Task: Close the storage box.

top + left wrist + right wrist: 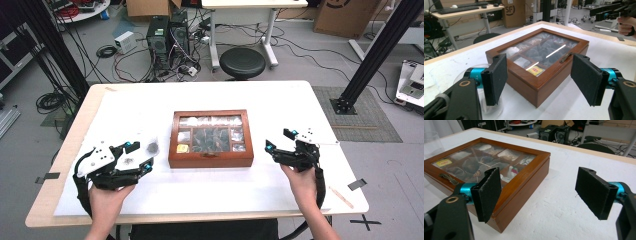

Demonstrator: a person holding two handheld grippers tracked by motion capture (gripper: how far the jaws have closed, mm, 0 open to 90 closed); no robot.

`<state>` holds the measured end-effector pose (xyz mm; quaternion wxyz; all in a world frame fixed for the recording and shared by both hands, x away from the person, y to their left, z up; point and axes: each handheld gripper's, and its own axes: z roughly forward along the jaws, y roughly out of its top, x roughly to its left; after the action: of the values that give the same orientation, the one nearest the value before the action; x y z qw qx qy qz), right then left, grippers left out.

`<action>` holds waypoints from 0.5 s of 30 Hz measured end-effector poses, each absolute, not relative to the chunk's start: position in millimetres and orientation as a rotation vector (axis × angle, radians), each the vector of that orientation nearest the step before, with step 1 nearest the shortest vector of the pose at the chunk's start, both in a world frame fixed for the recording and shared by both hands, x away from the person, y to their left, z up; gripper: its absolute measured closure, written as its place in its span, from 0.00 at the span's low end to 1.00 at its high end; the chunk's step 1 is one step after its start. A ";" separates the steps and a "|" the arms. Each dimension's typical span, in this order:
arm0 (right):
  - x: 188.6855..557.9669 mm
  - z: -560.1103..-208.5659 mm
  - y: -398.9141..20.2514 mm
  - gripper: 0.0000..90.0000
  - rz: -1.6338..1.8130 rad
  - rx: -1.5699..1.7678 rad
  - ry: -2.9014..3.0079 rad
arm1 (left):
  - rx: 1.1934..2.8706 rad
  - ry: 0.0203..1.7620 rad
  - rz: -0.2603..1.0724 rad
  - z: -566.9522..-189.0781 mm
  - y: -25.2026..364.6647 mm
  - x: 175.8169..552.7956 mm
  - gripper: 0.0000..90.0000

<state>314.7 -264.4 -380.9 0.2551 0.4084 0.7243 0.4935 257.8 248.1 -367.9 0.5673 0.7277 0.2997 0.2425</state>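
— Both my hands come in at the near edge of the table (300, 97), each one holding a gripper. Do you see them?

— Yes. How are the jaws standing?

— My left gripper (140, 157) has its jaws spread wide, with nothing between them. My right gripper (280, 140) is spread wide too, and it holds nothing. In both gripper views the black pads (495, 77) stand far apart with bare table between them.

— Where is the box?

— My wooden box (211, 139) sits in the middle of the table, between the two grippers and apart from both. Its glass lid is shut, and the little metal latch (565, 57) faces the near edge, toward me. I think the box sits that way so I can reach the latch and lift the lid from my side.

— What is inside?

— Small compartments with packets. One yellow packet (535, 71) sits near the front left corner of the box. The others are dark or pale and hard to tell apart, because light shines on the glass.

— Anything else?

— A clear cup (152, 146) stands by my left gripper, toward the left edge of the table. Something dark is in it, too small to name. My left jaw hides part of the cup in the left gripper view.
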 end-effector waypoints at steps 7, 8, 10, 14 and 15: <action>313.7 -383.3 -263.7 0.24 1.332 1.103 1.960 | 1.700 0.741 0.593 -373.4 252.7 261.7 0.33; 313.5 -383.5 -264.9 0.24 1.331 1.106 1.959 | 1.700 0.743 0.591 -374.5 253.3 262.6 0.33; 313.8 -384.3 -267.6 0.24 1.336 1.112 1.958 | 1.700 0.746 0.590 -375.6 252.9 263.5 0.33; 313.2 -384.0 -272.4 0.24 1.340 1.121 1.938 | 1.709 0.741 0.599 -376.1 251.1 264.4 0.32; 313.0 -383.9 -272.9 0.24 1.339 1.126 1.937 | 1.707 0.741 0.599 -376.4 250.3 264.3 0.32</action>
<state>313.0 -272.9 -383.9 0.2627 0.4161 0.7160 0.4952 264.3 250.3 -376.4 0.5590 0.7241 0.3143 0.2540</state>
